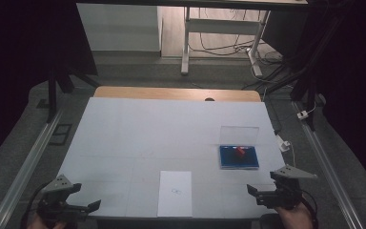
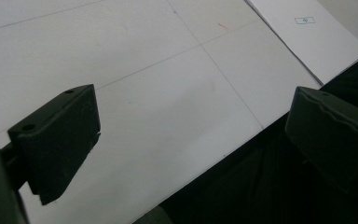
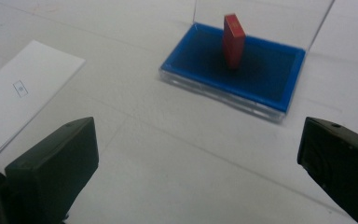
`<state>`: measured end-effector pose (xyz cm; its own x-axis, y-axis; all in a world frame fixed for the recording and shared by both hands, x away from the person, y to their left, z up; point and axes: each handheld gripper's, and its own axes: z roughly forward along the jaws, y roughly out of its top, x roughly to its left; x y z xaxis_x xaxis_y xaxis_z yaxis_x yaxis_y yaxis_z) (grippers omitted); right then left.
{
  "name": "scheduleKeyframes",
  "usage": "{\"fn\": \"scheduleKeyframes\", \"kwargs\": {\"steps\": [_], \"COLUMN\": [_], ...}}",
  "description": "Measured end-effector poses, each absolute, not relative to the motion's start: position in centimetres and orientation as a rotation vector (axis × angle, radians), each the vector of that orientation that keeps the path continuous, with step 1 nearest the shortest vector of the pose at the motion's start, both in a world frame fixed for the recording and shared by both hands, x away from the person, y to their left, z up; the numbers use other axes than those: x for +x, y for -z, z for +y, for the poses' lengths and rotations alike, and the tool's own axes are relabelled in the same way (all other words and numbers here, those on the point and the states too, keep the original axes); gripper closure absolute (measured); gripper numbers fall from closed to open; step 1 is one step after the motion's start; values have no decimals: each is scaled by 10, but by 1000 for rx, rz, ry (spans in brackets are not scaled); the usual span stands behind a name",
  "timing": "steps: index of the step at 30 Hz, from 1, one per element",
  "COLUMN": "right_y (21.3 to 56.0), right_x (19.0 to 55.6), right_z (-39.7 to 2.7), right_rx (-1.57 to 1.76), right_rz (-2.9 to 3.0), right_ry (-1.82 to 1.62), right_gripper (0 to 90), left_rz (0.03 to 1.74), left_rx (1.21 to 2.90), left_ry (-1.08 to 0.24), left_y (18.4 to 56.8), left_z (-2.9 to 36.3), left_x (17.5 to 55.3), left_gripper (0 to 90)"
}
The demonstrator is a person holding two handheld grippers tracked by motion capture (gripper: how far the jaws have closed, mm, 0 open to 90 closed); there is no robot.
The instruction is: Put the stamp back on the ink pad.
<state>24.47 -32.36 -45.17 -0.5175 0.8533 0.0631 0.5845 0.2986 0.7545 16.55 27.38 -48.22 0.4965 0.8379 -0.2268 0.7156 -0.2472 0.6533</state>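
Note:
A blue-lined clear case lies open at the right of the white table, its clear lid standing up behind it. A small red block stands on end inside it; the right gripper view shows the red block upright on the blue lining. My right gripper is open at the front right, a little short of the case, with nothing between its jaws. At the front left corner my left gripper is open too, over the table's front edge. A white sheet with a small printed mark lies between them.
The white table cover has faint grid lines, with a wooden edge at the back. Metal rails run along both sides. A desk frame and cables stand on the floor beyond.

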Motion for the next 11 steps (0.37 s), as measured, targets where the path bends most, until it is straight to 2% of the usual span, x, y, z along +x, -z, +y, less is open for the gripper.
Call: {"fn": "scheduleKeyframes", "kwargs": {"steps": [11], "right_y": [455], "right_x": [241], "right_z": [-324], "right_rx": [1301], "right_rz": [2224], "right_ry": [-1007], "right_gripper": [0], "left_rz": [1268], "left_rx": [2019], "left_ry": [-217], "left_y": [482], "left_z": [273], "left_x": [166], "left_gripper": [35]}}
